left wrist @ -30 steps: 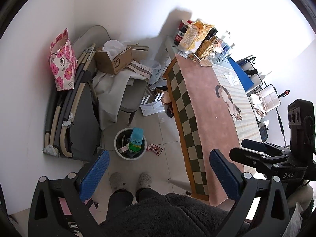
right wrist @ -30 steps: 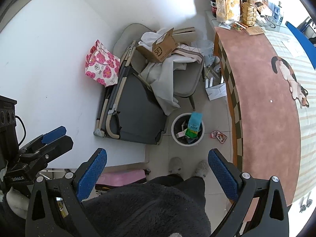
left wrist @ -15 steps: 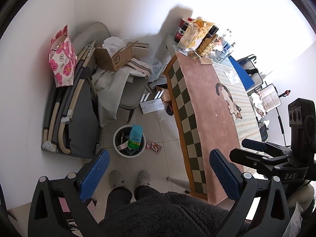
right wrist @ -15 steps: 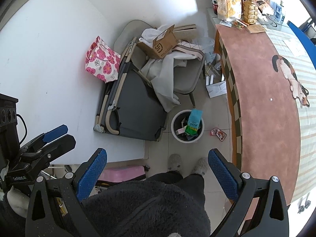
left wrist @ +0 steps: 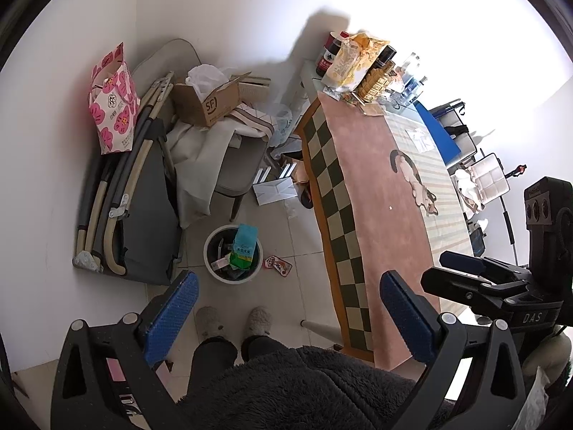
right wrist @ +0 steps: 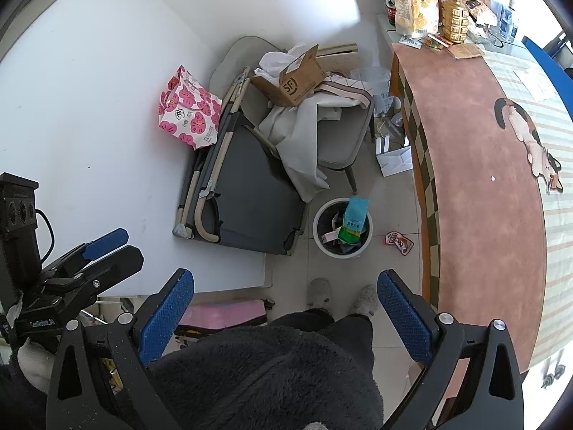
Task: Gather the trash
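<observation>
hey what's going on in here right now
A person stands over a white trash bin on the tiled floor, with a gripper in each hand. Both the left gripper and the right gripper are open and empty. The bin already holds rubbish, including a green and blue packet. A small red wrapper lies on the floor between the bin and the table, not yet picked up.

Bin (left wrist: 215, 251) contents: mostly hidden under the green-and-blue packet (left wrist: 244, 247); the scraps beneath were too small to tell.
Wrapper (left wrist: 278, 263) on the floor: print too small to read.
Worktop (right wrist: 476, 165) far end: washed out by glare.
Chair (left wrist: 236, 165): seat hidden under cloth.
</observation>
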